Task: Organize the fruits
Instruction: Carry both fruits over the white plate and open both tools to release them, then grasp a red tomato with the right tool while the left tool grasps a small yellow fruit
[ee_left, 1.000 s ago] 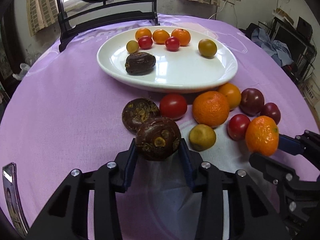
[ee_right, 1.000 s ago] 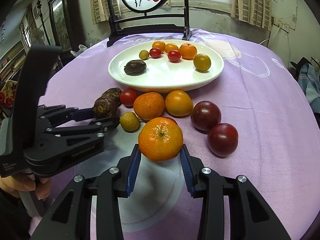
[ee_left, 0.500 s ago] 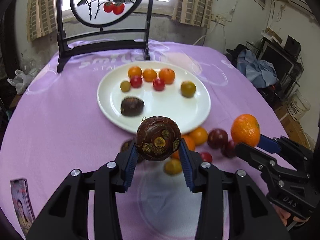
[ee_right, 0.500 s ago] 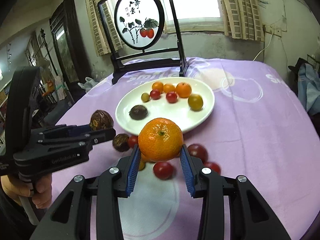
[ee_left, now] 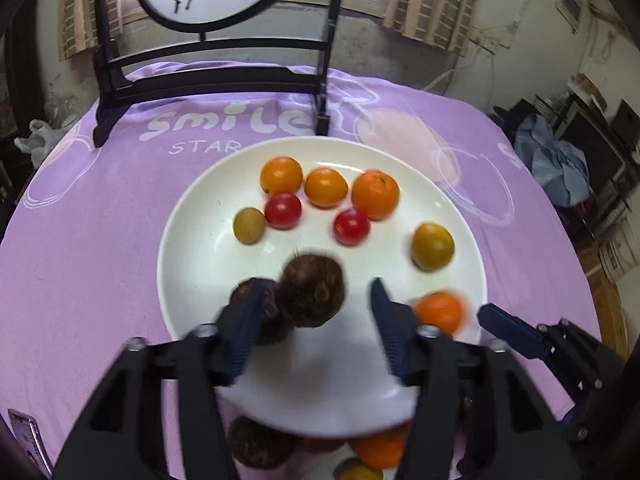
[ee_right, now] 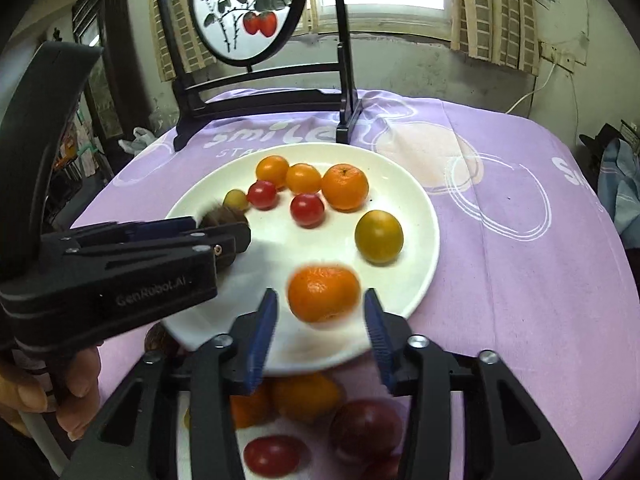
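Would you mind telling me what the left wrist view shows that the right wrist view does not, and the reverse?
Only the left wrist view shows the brown fruit whole, loose between the open left gripper fingers, touching a second brown fruit on the plate.

Only the right wrist view shows the hand gripping the left tool and the dark red fruit lying on the cloth.

Both show the blurred orange by the open right gripper, and the plate's eight other small fruits.
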Demonstrator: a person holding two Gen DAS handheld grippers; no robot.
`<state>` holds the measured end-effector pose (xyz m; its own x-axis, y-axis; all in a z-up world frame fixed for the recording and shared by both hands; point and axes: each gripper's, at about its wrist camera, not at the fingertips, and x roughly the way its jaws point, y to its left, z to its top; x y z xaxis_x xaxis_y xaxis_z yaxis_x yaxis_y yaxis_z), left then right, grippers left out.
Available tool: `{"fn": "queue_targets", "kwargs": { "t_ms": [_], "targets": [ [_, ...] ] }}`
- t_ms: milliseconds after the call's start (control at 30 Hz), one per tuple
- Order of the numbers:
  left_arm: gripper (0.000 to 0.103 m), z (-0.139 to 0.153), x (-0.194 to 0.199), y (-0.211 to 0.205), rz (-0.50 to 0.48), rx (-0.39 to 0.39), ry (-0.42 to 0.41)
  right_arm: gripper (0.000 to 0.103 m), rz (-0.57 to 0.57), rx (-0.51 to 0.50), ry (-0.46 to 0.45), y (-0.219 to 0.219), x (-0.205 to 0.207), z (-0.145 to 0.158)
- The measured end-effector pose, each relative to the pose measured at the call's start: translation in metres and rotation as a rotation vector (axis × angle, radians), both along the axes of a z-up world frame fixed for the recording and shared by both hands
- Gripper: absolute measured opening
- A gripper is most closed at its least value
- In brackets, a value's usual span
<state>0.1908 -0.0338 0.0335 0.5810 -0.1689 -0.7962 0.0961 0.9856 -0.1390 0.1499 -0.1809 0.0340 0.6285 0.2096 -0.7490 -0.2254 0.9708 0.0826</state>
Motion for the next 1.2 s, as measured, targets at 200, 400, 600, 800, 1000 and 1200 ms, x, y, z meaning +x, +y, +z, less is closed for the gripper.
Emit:
{"fn": "queue_targets", "kwargs": {
  "t_ms": [200,400,600,800,1000,1200],
  "targets": [
    [0.088,0.019,-0.029,0.003,0.008,0.017,-0.092,0.059,-0.008,-0.018,-0.029,-0.006,-0.016,0.006],
    [0.095,0.023,-0.072,0.013,0.01,-0.033,-0.085,0.062,0.004,-0.046,-0.047,-0.012,-0.053,0.012],
    [0.096,0.007,-0.112,0.021,0.015,-0.043,-0.029,0.074,-0.002,-0.037,-0.041,-0.02,-0.092,0.01],
    [0.097,-0.017,-0.134,0.038,0.048,-0.055,0.005,0.074,0.02,-0.072,0.004,-0.018,-0.124,-0.008],
    [0.097,-0.033,-0.128,0.06,0.073,-0.086,0.032,0.074,0.059,-0.15,0.043,-0.005,-0.137,-0.03],
    [0.097,-0.029,-0.125,0.081,0.109,-0.188,0.057,0.074,0.032,-0.167,0.081,0.0,-0.12,-0.043]
  ]
}}
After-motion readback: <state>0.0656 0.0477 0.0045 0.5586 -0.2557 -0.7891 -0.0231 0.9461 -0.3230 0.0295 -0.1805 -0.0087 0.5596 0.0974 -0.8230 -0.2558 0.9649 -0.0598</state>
